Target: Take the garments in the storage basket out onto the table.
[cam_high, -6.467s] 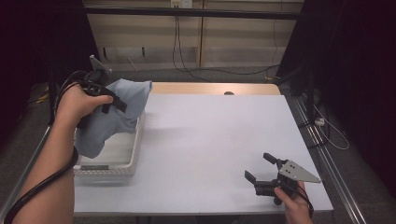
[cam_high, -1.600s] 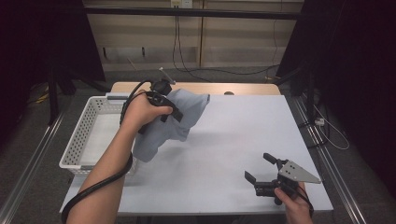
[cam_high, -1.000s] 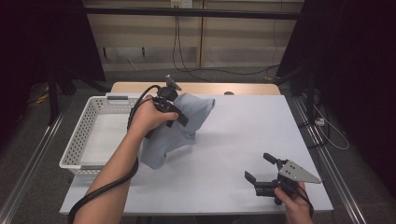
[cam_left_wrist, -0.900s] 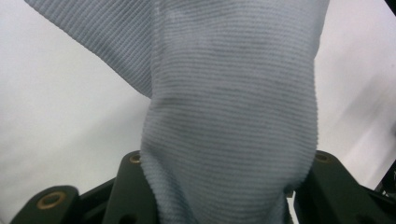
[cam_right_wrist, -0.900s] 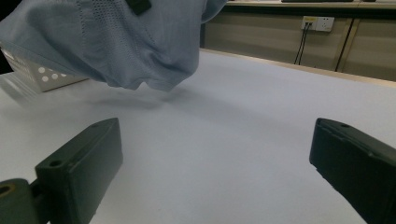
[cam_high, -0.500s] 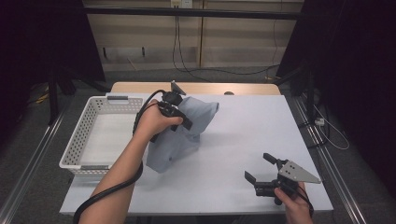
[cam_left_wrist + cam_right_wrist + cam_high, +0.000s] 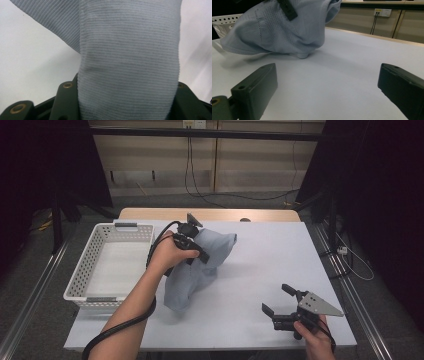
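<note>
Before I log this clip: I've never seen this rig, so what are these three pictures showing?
No robot: a person holds a two-jaw tool in each hand. The high view looks down on the white table; the other views ride on the tools. The left gripper carries a light blue knit garment whose lower end rests on the table beside a white basket. Its jaws have just been opening, with cloth between them. The right gripper rests near the front edge, jaws open, holding nothing.

Black two-jaw grippers [image 7: 283, 301] (brass screws); grey tri plate; black cable
</note>
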